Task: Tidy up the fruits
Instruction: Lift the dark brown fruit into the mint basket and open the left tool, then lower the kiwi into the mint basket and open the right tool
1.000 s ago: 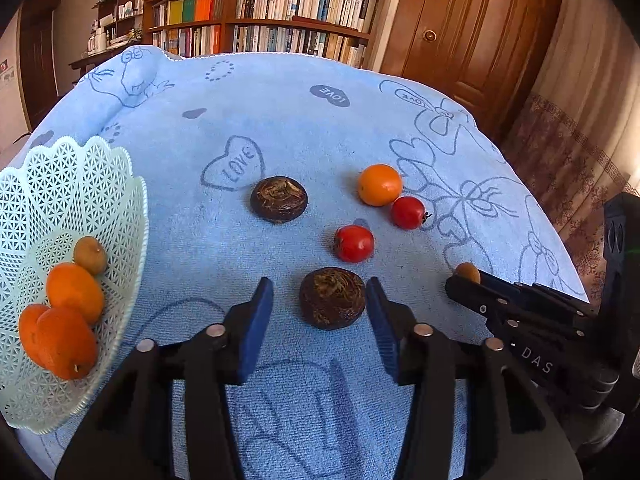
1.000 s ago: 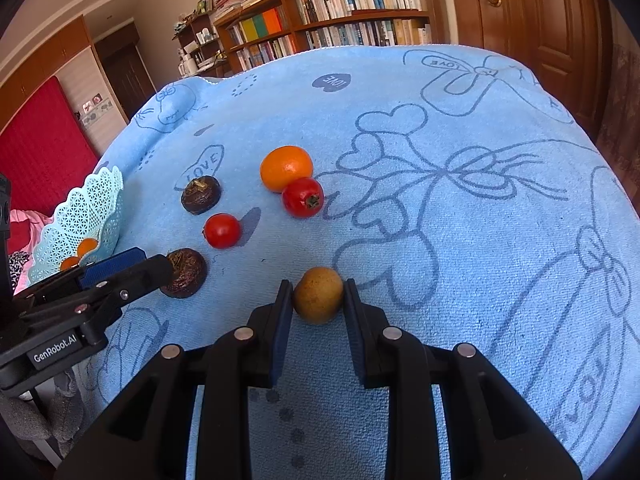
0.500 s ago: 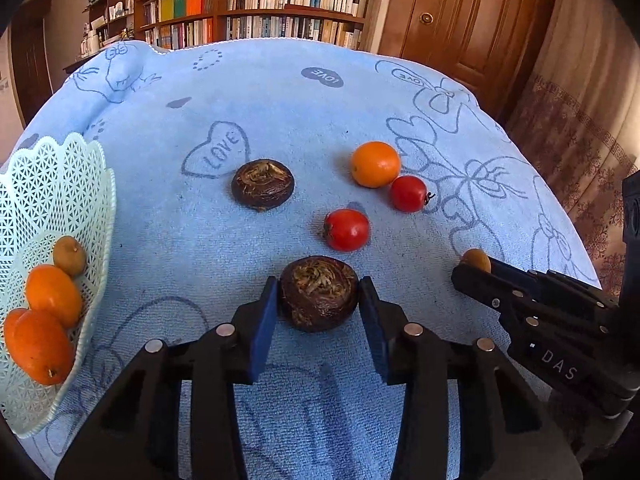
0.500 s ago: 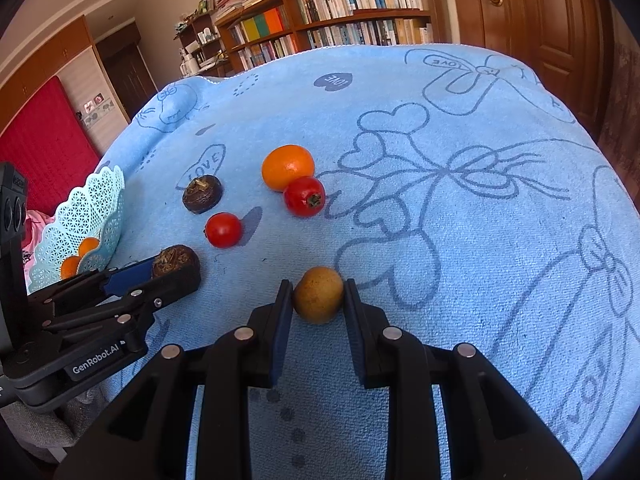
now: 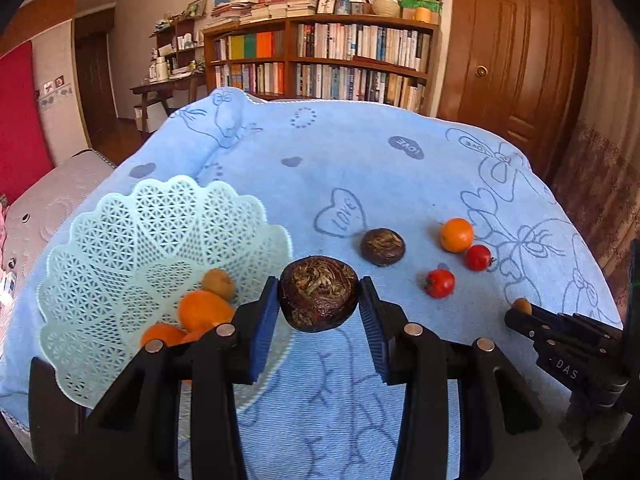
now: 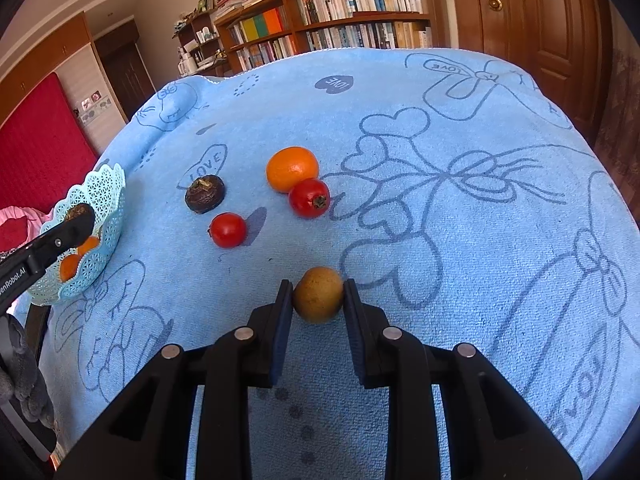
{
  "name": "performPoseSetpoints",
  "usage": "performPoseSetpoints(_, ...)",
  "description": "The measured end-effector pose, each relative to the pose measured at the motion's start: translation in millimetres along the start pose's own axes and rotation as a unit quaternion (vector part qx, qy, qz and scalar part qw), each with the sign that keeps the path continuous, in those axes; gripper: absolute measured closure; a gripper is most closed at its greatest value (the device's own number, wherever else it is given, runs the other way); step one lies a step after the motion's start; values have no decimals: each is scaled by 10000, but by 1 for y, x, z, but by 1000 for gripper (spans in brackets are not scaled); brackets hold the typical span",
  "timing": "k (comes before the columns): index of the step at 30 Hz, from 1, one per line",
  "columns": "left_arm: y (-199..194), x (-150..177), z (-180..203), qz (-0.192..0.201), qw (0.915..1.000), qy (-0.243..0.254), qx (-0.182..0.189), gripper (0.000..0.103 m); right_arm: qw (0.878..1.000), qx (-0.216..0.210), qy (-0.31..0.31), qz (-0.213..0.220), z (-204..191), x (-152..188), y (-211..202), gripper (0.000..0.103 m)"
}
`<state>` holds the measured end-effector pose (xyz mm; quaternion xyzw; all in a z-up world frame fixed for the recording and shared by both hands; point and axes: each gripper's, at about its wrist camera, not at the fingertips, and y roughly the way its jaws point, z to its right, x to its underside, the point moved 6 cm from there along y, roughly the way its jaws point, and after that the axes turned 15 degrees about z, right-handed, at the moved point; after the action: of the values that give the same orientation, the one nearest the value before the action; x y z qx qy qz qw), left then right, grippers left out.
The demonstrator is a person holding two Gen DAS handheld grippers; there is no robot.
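Carrying the dark chestnut (image 5: 318, 298), clamped in my left hand-held gripper (image 5: 319, 308), I have lifted it off the blue cloth (image 5: 360, 168) since a second ago; the basket (image 5: 132, 240) sits just left ahead. Right hand-held gripper (image 6: 318, 300) stays clamped on the brown fruit (image 6: 319, 294). Release comes next.

A pale mint lattice basket (image 5: 120, 248) holding orange fruit (image 5: 204, 310) sits on a sky-blue towel (image 5: 360, 160) printed with darker blue hearts, bows and "LOVE" lettering. Right of the basket lie a dark brown water chestnut (image 5: 382, 247), an orange tangerine (image 5: 456, 235) and two red tomatoes (image 5: 440, 283). Black grippers carry blue pads (image 5: 264, 332).
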<state>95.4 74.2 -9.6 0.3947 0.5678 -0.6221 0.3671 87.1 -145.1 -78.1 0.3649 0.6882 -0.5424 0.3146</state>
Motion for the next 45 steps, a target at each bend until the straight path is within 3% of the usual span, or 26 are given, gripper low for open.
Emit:
performPoseSetpoints(10, -10, -6, -82, 143, 9952, -377, -890, 61, 9996, -165, -244, -18, -29, -2, -3, 77)
performPoseSetpoints(15, -16, -4, -111, 190, 9918, -586, -1122, 60, 9990, -296, -346, -31, -48, -4, -5, 77)
performPoseSetpoints(17, -20, -5, -120, 237, 9907, -663, -1160, 59, 9986, -357, -391, -34, -56, -6, -6, 77)
performPoseSetpoints(19, -24, -5, -125, 296, 9898, -717, -1199, 45, 9981, -431, -432, -34, -64, -7, -6, 77)
performPoseSetpoints(32, -45, 0, -159, 471, 9834, -925, -1485, 40, 9895, -1044, -997, 107, -144, -23, -7, 77)
performPoseSetpoints(45, -46, 9, -165, 449, 9844, -1018, -1366, 37, 9785, -1469, -1432, 194, -220, -35, 11, 77)
